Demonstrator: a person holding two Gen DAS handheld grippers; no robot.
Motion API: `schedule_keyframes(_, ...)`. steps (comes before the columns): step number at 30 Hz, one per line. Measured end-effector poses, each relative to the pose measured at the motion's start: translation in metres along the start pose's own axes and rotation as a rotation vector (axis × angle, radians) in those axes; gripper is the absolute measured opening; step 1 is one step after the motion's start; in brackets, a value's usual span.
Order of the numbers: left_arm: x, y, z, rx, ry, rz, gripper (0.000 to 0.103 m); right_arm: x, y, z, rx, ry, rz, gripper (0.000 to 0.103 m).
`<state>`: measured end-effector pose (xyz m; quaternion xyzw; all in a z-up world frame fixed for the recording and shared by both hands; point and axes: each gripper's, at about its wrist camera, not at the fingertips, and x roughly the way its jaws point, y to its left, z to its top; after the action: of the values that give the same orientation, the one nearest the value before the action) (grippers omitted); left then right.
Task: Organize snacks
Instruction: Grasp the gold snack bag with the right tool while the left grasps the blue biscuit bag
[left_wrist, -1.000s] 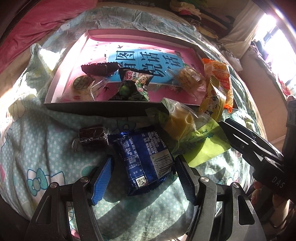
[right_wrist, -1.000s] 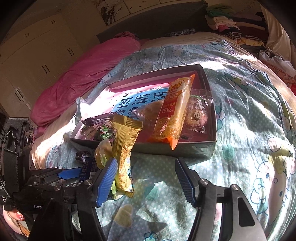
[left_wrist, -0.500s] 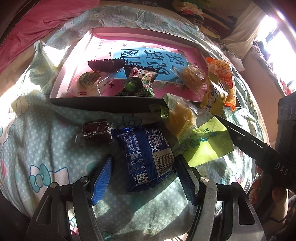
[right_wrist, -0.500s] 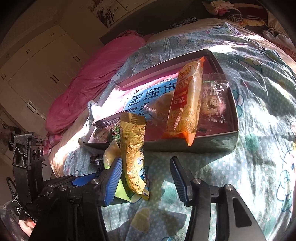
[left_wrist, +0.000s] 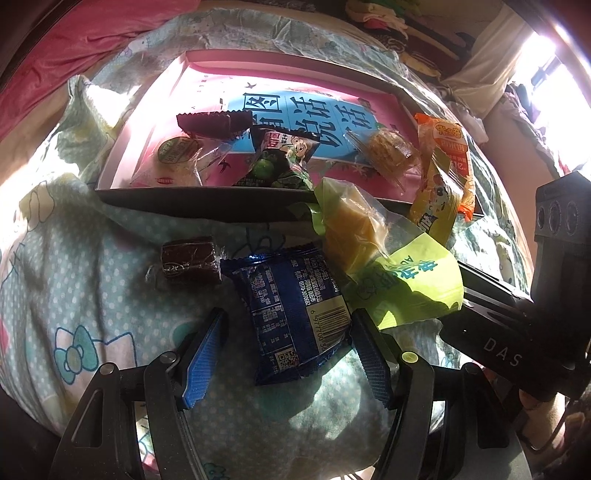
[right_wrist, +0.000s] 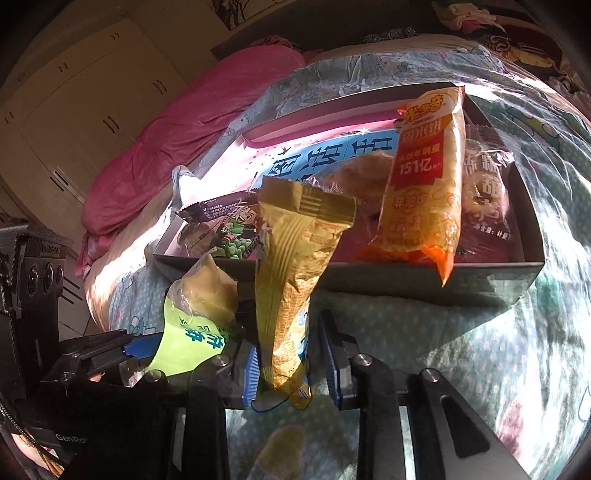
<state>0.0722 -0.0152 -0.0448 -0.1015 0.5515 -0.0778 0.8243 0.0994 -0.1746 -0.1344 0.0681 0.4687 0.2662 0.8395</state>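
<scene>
**snackbot_op:** My right gripper (right_wrist: 290, 363) is closing on the yellow snack packet (right_wrist: 295, 266). The bottom of the packet sits between the blue pads, the left one touching it, and its top leans over the near wall of the tray (right_wrist: 480, 288).

**couchmod:** And the left one?

**snackbot_op:** The left gripper (left_wrist: 288, 356) is open, jaws on either side of the blue packet (left_wrist: 291, 314), which lies flat on the bedspread (left_wrist: 74, 280) in front of the tray's near wall. The right pad is just about at its edge, the left one clear. A dark brown wrapped sweet (left_wrist: 190, 260) is just beside it, and the green-and-clear bag (left_wrist: 384, 266) leans on the near wall.

**couchmod:** What's in the tray?

**snackbot_op:** An orange rice cracker bag (right_wrist: 424, 177) at the right end and a green pea packet (left_wrist: 284, 162) mid-tray.
</scene>
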Motion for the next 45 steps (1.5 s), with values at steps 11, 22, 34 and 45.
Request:
schedule_keyframes(11,0.010,-0.003,0.008,-0.024,0.013,0.014,0.070,-0.018,0.010,0.006,-0.073,-0.045,-0.042,0.019)
schedule_keyframes(22,0.011,-0.009,0.007,0.020,0.013,0.018,0.052,-0.036,0.003,0.013,-0.046,-0.109,-0.036,0.019)
schedule_keyframes(34,0.000,-0.025,-0.004,0.094,0.015,-0.059,0.052,-0.052,-0.009,0.017,-0.003,-0.167,-0.049,0.019)
schedule_keyframes(45,-0.021,-0.023,-0.003,0.107,-0.041,-0.054,0.052,-0.070,-0.016,0.022,0.024,-0.236,-0.043,0.019)
